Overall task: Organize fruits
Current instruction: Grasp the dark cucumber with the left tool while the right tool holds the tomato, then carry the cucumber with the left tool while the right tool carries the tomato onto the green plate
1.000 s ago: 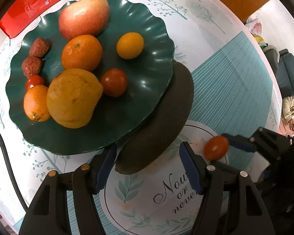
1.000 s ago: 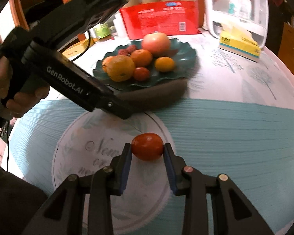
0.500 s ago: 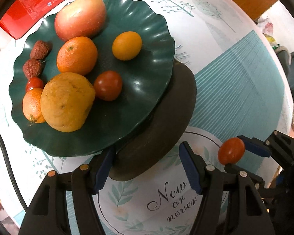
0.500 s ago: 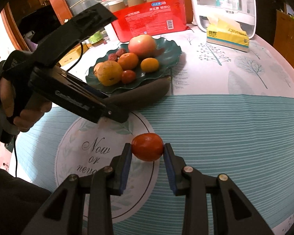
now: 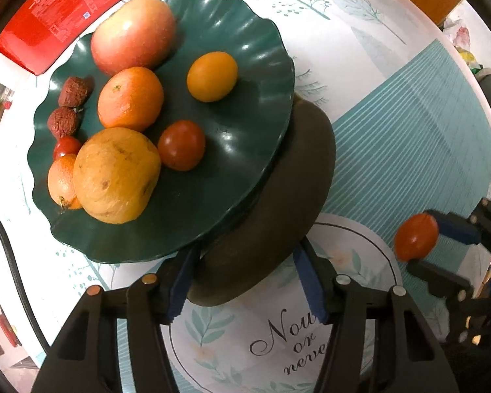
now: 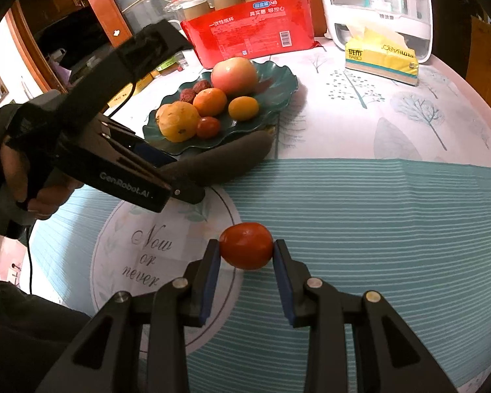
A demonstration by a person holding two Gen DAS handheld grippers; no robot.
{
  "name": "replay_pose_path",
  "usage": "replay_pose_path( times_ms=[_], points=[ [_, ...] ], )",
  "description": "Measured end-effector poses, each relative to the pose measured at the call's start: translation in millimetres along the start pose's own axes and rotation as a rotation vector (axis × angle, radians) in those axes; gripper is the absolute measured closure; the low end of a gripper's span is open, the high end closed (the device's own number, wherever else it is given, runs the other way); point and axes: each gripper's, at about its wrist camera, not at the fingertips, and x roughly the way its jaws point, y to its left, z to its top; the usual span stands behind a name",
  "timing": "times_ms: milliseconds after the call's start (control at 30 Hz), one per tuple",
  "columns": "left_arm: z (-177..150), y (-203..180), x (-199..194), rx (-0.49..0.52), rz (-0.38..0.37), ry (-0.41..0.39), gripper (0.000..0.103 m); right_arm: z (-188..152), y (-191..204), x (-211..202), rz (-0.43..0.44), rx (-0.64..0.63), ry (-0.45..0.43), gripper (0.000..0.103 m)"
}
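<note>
A dark green scalloped plate (image 5: 245, 114) (image 6: 278, 75) holds an apple, oranges, a yellow fruit, small tomatoes and two dried red fruits. A dark brown oblong fruit (image 5: 278, 196) (image 6: 232, 157) lies on the table against the plate's near edge. My left gripper (image 5: 245, 281) (image 6: 180, 183) points straight down over that fruit's end; its jaws are closing with the end between the blue pads. My right gripper (image 6: 246, 252) (image 5: 422, 245) is shut on a small red tomato (image 6: 245, 245) (image 5: 415, 240), held above the teal striped cloth.
A red carton of cups (image 6: 252, 36) and a yellow tissue box (image 6: 383, 59) stand behind the plate, with a white appliance (image 6: 376, 3) further back. A black cable (image 5: 13, 262) runs along the left. A hand (image 6: 32, 193) grips the left tool.
The left gripper has slid over the brown fruit's end and its jaws have narrowed around it. The right gripper, still holding the tomato, has drifted away from the left one.
</note>
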Motion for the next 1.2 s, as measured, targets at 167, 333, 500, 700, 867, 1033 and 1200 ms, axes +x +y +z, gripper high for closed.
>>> replay_pose_path(
  times_ms=[167, 333, 500, 700, 867, 1033, 1200],
  points=[
    [-4.0, -5.4, -3.8, 0.002, 0.009, -0.01, 0.05, 1.2, -7.9, -3.2, -0.001, -0.009, 0.009, 0.07],
    [-14.1, -12.6, -8.0, -0.019, -0.009, -0.013, 0.059, 4.0, -13.2, -4.7, -0.002, -0.011, 0.02, 0.07],
    [-31.0, -27.6, -21.9, -0.052, -0.051, -0.036, 0.067, 6.2, -15.4, -8.0, -0.001, -0.008, 0.019, 0.07],
    [-56.3, -42.9, -20.5, -0.071, -0.112, -0.009, 0.07, 8.2, -13.5, -12.8, 0.005, -0.01, 0.004, 0.07],
    [-62.6, -49.1, -11.9, -0.082, -0.125, 0.01, 0.07, 8.0, -10.1, -16.1, 0.005, -0.021, -0.001, 0.07],
    [-52.9, -54.2, -11.2, -0.087, -0.112, 0.005, 0.068, 7.2, -11.1, -18.8, -0.001, -0.018, -0.002, 0.07],
    [-34.9, -61.7, -7.9, -0.087, -0.094, -0.023, 0.054, 5.9, -15.0, -20.8, -0.011, -0.005, -0.001, 0.07]
  ],
)
